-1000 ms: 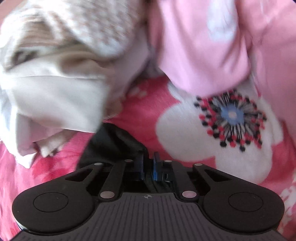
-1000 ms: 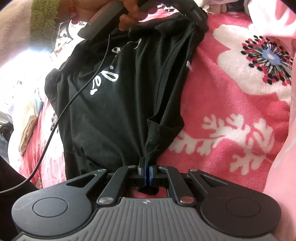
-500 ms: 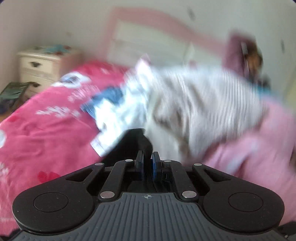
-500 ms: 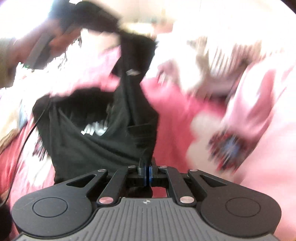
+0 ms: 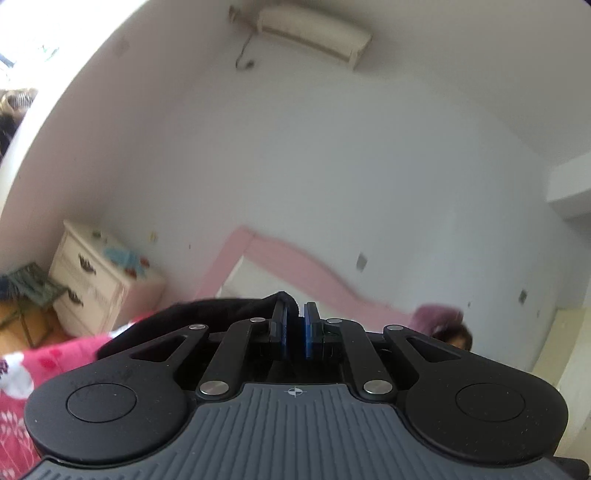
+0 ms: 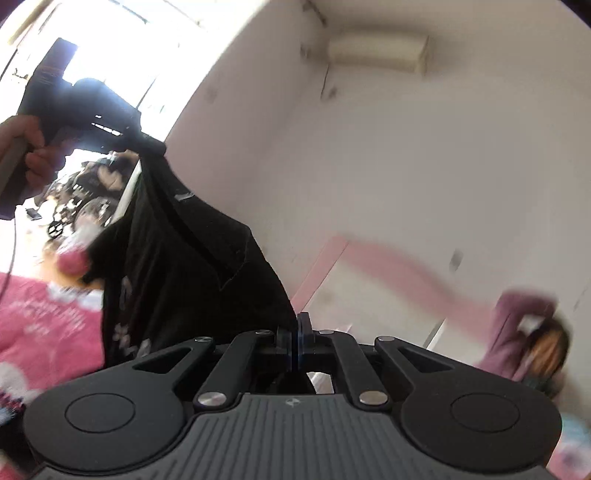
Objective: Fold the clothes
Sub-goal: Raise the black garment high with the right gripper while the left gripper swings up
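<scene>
A black T-shirt hangs in mid-air above the pink bedspread, stretched between the right gripper and left gripper, both clamped on its cloth, seemingly being shaken out; next it likely needs laying flat.

A home bedroom: a bed with a curved pink headboard and a pink floral blanket, a cream bedside cabinet against the white wall, and an air conditioner mounted high near the ceiling.
</scene>
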Demonstrator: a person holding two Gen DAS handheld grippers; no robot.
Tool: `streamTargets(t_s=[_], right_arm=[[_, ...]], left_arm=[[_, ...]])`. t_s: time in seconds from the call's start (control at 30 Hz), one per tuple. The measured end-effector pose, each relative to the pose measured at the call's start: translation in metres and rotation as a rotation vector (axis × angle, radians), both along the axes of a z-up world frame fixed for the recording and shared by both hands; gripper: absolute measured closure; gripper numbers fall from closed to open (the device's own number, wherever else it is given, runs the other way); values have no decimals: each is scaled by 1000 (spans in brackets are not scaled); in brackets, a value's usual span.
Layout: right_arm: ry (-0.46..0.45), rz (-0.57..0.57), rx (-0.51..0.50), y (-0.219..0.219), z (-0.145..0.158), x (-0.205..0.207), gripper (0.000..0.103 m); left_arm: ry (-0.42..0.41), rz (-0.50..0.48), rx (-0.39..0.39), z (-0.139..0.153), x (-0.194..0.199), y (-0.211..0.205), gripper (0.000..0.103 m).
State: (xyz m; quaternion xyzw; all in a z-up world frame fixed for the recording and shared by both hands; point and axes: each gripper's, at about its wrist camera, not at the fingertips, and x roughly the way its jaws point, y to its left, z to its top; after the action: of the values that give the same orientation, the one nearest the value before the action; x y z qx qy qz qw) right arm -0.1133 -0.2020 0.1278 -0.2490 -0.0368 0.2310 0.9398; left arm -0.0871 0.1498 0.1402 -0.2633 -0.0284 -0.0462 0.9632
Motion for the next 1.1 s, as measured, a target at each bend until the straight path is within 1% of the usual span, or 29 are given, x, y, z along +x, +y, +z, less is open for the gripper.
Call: streamTargets(t_s=[0.07,0.2,0.27,0.4,0.57,0.63,0.7,0.8,0.9,0.97,1.03,1.07,1.1], right_arm=[[-37,3,15,1,13,-5,99],[-98,6,40,-1,31,-16,99],[-126,8,51,-2,38,-23,99],[-195,14,76,-6,52,-43,99],[-256,46,128,-19,67,-69,99],[-238,81,171,-27,75,-78,100],[-203,124,224,-39,86,-87,99],[-169,177,276,-54,99,-101,99],[-117,266,352,-75,113,-115,99],[-49,349,412,-90,122,-117,99],[78,451,476,-101,130,-106,99],[118,465,487,-101,130,-99,99],[136,453,484,-99,128,-91,99]], left_arm=[[-47,16,-2,15,-14,-3,96],[-158,48,23,32,-48,-14,96],[-196,64,30,40,-63,-18,96],[-279,106,73,54,-94,-27,96],[-419,137,120,64,-133,-39,96],[-461,130,116,70,-147,-40,96],[-479,103,97,79,-159,-43,96],[-506,62,67,93,-179,-47,96],[-549,34,60,105,-199,-50,96],[-575,44,76,110,-208,-53,96],[-589,64,91,111,-213,-57,96],[-579,79,97,110,-209,-57,96],[-546,87,94,107,-200,-56,96]])
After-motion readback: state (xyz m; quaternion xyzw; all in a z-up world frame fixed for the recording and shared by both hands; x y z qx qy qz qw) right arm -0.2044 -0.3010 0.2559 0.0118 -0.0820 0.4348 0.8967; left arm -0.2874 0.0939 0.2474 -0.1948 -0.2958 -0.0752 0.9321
